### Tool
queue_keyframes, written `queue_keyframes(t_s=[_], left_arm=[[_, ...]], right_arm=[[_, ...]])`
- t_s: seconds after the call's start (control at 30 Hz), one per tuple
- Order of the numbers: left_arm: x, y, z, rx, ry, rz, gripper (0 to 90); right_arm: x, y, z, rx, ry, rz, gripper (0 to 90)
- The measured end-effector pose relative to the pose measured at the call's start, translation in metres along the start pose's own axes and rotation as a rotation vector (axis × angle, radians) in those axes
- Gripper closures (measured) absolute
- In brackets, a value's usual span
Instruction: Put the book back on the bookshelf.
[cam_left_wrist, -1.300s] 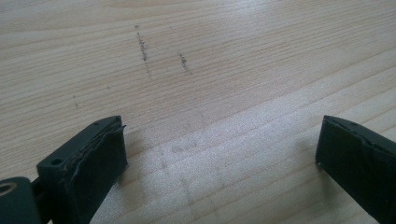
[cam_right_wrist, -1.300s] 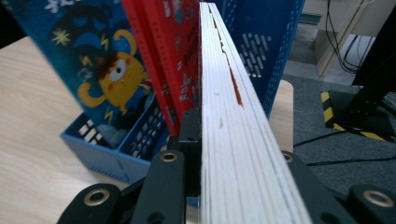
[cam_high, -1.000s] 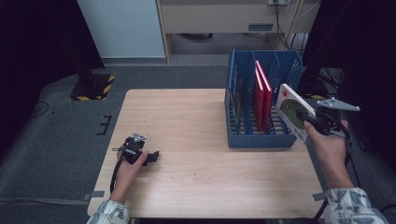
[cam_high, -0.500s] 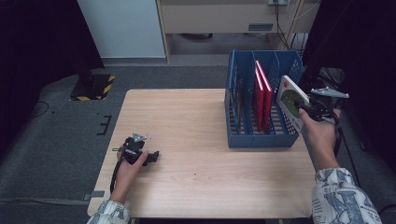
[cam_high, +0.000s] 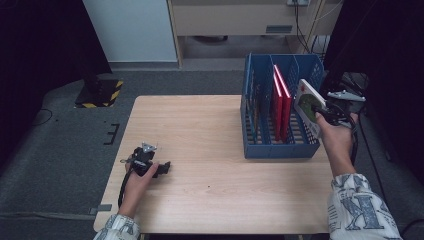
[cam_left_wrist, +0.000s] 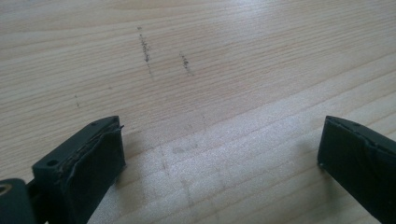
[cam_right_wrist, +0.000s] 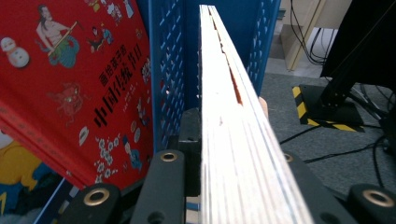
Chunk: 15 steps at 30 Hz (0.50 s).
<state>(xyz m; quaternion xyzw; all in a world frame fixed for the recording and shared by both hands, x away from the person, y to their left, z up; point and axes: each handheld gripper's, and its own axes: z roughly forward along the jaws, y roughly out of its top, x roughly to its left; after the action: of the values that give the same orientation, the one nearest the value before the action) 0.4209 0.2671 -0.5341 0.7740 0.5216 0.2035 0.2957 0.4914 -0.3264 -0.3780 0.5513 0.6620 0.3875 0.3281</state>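
Note:
A blue slotted book rack (cam_high: 260, 127) stands at the table's right side with red books (cam_high: 280, 97) upright in it. My right gripper (cam_high: 325, 112) is shut on a white-covered book (cam_high: 306, 102), held tilted just above the rack's right rim. In the right gripper view that book's page edge (cam_right_wrist: 229, 135) runs straight out between the jaws, beside the blue rack wall (cam_right_wrist: 170, 70) and a red illustrated book (cam_right_wrist: 79, 88). My left gripper (cam_high: 162, 168) lies on the wooden table (cam_high: 200, 130) near the front left, jaws open. In the left gripper view its fingers (cam_left_wrist: 93, 158) stand wide apart over bare wood.
A dark screen or panel (cam_high: 385, 60) and cables stand right of the table. A yellow-and-black striped base (cam_high: 100, 92) sits on the floor beyond the far left corner. A cabinet (cam_high: 135, 30) stands at the back.
The right hand has carried the white-covered book left and slightly down, closer over the rack's right rim. The left gripper has stayed where it was.

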Motion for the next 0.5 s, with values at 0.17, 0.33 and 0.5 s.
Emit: queue_keyframes(t_s=[0.17,0.33,0.5], left_arm=[[0.0,0.0,0.0,0.0,0.003,-0.003,0.0],[0.0,0.0,0.0,-0.002,0.001,-0.001,0.0],[0.0,0.0,0.0,-0.003,0.002,-0.002,0.0]], right_arm=[[-0.002,0.001,0.005,-0.01,0.005,0.025,75.7],[-0.003,0.001,0.009,-0.019,-0.01,0.037,75.7],[-0.002,-0.001,0.012,-0.026,-0.026,0.042,75.7]])
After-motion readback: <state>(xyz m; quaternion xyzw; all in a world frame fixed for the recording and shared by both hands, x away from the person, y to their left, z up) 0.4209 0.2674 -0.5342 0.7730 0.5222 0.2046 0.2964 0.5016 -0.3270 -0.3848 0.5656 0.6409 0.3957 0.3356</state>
